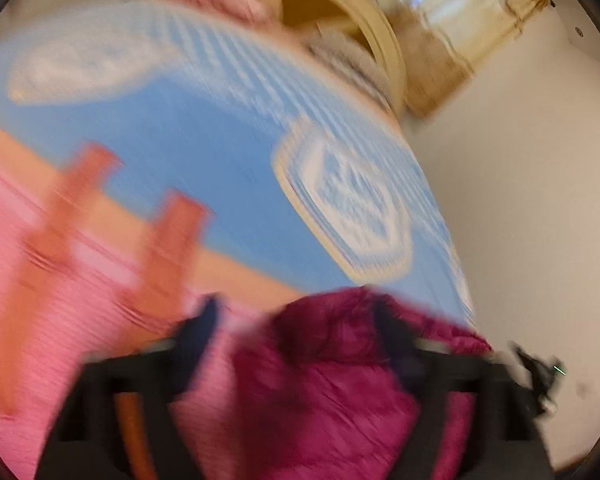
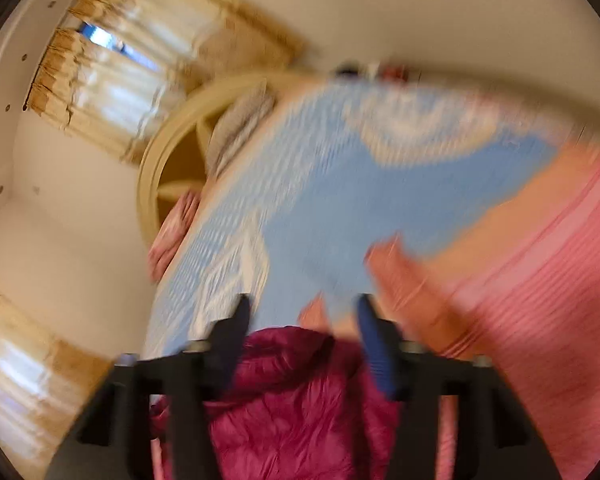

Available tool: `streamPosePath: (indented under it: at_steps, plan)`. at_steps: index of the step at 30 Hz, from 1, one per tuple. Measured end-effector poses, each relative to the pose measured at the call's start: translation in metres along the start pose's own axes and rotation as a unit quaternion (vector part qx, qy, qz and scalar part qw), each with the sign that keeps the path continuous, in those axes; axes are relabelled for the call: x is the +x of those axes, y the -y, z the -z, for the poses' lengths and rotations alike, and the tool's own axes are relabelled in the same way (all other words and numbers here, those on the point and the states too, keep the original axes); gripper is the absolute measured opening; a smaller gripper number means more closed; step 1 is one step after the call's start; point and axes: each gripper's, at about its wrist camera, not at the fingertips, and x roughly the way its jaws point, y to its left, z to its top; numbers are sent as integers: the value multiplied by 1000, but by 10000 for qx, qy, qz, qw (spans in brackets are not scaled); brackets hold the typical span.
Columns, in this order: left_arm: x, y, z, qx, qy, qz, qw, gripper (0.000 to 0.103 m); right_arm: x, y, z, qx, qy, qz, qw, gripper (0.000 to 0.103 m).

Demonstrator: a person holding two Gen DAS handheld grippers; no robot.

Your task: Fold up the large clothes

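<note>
Here, my left gripper point(image 1: 296, 320) and right gripper point(image 2: 304, 320) both stand apart over the magenta jacket point(image 1: 340, 380), bunched on the bed point(image 1: 220, 152) w/ nothing clamped; fold looks unfinished, tho blur hides how much.

The puffy jacket point(image 2: 300, 412) is dark pink cloth, a bit shiny and crinkly. The bed cover point(image 1: 204, 152) is soft, matt cloth in blue, white and pink. The gripper fingers point(image 2: 374, 348) look like matt plastic. Far off, the curtains point(image 2: 112, 76) are thin cloth.
</note>
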Motion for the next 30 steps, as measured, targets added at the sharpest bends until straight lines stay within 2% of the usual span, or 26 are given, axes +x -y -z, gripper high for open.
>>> streamPosePath:
  at_steps: [2, 4, 5, 6, 8, 9, 10, 11, 14, 17, 18, 20, 22, 26, 30]
  plan:
    - [-17, 12, 5, 320, 240, -91, 9992, 94, -26, -20, 3, -504, 414, 244, 9976, 62]
    - [-24, 36, 17, 846, 361, -236, 9955, 94, -37, -62, 25, -1698, 446, 338, 9839, 61]
    - [-23, 51, 26, 1109, 410, -362, 9923, 94, -34, -81, 38, -2227, 323, 383, 9736, 54]
    - [-18, 71, 39, 1425, 425, -498, 9876, 94, -27, -99, 53, -2698, 149, 424, 9619, 40]
    - [1, 99, 57, 1694, 336, -578, 9833, 94, -2, -135, 89, -3516, -312, 595, 9338, 30]
    - [14, 113, 67, 1788, 266, -663, 9813, 94, 15, -149, 104, -3756, -506, 700, 9227, 27]
    - [23, 121, 72, 1825, 251, -781, 9798, 94, 31, -157, 114, -3857, -650, 779, 9170, 25]
    - [32, 127, 77, 1851, 290, -938, 9778, 94, 48, -161, 121, -3888, -730, 851, 9145, 23]
    - [71, 143, 98, 2128, 452, -1578, 9632, 94, 87, -156, 132, -3938, -774, 1232, 9076, 23]
    - [100, 145, 111, 2424, 476, -2069, 9467, 94, 108, -128, 134, -3765, -723, 1625, 9092, 23]
    - [108, 144, 114, 2440, 429, -2112, 9455, 94, 115, -117, 129, -3662, -740, 1656, 9127, 23]
    - [115, 139, 118, 2377, 396, -1985, 9500, 96, 120, -91, 123, -3264, -820, 1505, 9296, 23]
    - [118, 140, 121, 2379, 457, -1959, 9502, 96, 120, -74, 116, -2950, -794, 1296, 9433, 21]
    - [127, 142, 128, 2433, 499, -2054, 9466, 99, 117, -56, 113, -2557, -806, 1025, 9579, 21]
    - [135, 135, 125, 2249, 333, -1978, 9535, 102, 125, -39, 103, -1983, -952, 644, 9734, 19]
